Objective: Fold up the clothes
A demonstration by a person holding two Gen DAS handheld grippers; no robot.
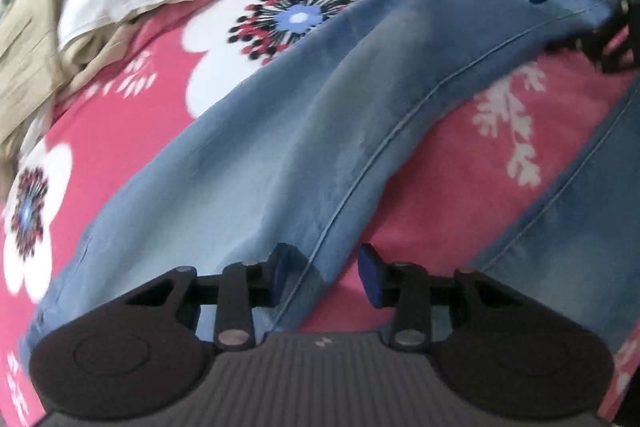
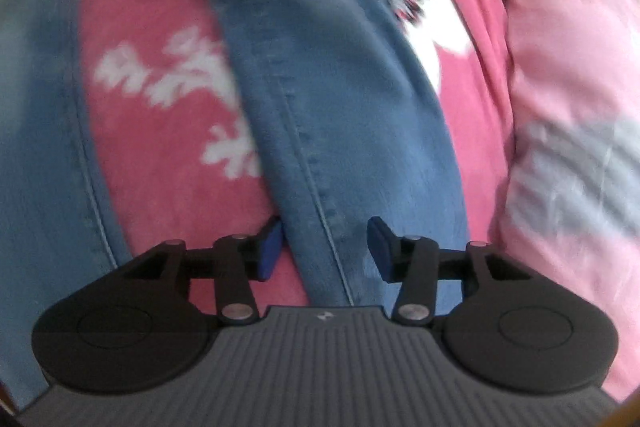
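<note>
The jeans [image 1: 288, 147] are soft, faded blue denim with raised stitched seams. Under them lies a matt pink cotton-like bedsheet [image 1: 132, 115] printed with white flowers. The left tool [image 1: 320, 273] is matt black plastic with dull metal rivets and blue pads [image 1: 370, 273].

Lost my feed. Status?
Left gripper and right gripper open, empty. Jeans spread on bedspread, unfolded. Beige clothes pile off to the side.
</note>
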